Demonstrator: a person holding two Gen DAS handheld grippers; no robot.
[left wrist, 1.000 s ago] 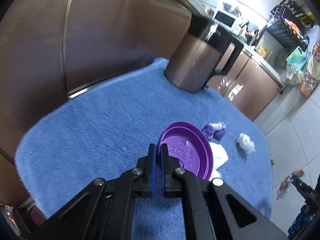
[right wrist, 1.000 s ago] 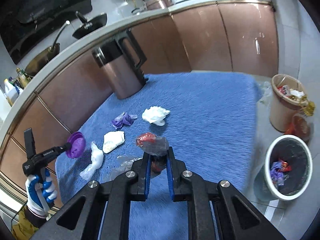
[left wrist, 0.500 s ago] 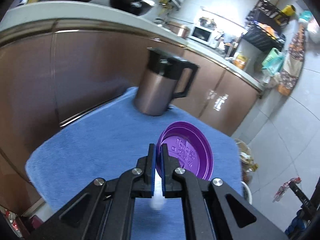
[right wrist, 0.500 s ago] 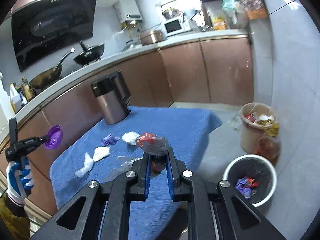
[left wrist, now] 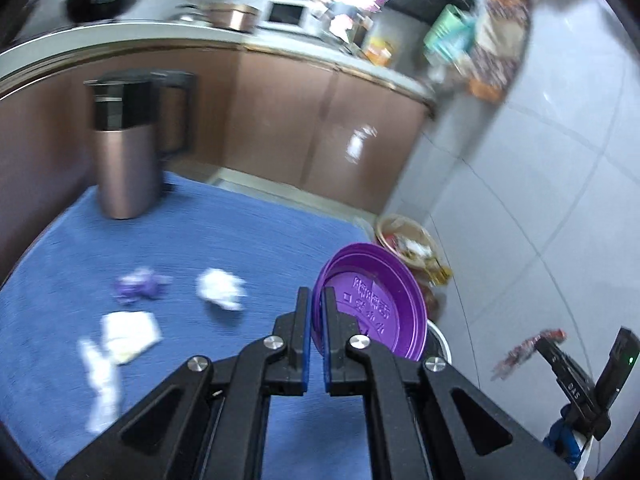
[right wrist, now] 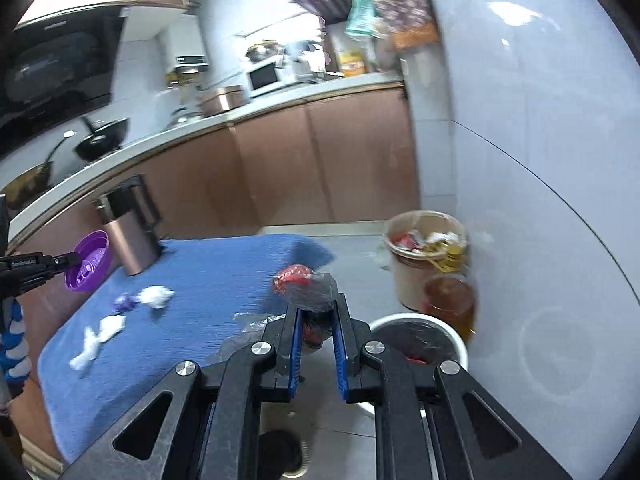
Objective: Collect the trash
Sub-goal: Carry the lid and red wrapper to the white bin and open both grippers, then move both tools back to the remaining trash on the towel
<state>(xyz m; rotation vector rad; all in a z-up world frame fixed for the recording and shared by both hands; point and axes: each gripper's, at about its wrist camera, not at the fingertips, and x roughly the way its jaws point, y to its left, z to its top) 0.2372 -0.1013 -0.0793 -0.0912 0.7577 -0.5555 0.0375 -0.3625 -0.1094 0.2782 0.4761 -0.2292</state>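
My left gripper (left wrist: 316, 300) is shut on the rim of a purple plastic lid (left wrist: 372, 300), held on edge above the blue-towelled table (left wrist: 248, 232). My right gripper (right wrist: 316, 312) is shut on a crumpled clear wrapper with red inside (right wrist: 306, 284), past the table's edge and just left of a white-rimmed bin (right wrist: 420, 330) on the floor. On the towel lie a purple wrapper (left wrist: 138, 284), a white tissue ball (left wrist: 220, 284), a flat white paper (left wrist: 128, 330) and a white plastic scrap (left wrist: 100, 376).
A copper kettle (left wrist: 124, 144) stands at the towel's far left. A beige bin full of rubbish (right wrist: 424, 252) and an amber bottle (right wrist: 450, 304) sit by the white wall. Brown cabinets run behind the table. A floor drain (right wrist: 280, 452) lies below my right gripper.
Both grippers have swung right and risen, each keeping its hold. The left one carried the lid up off the towel; the right one moved off the table toward the white bin.
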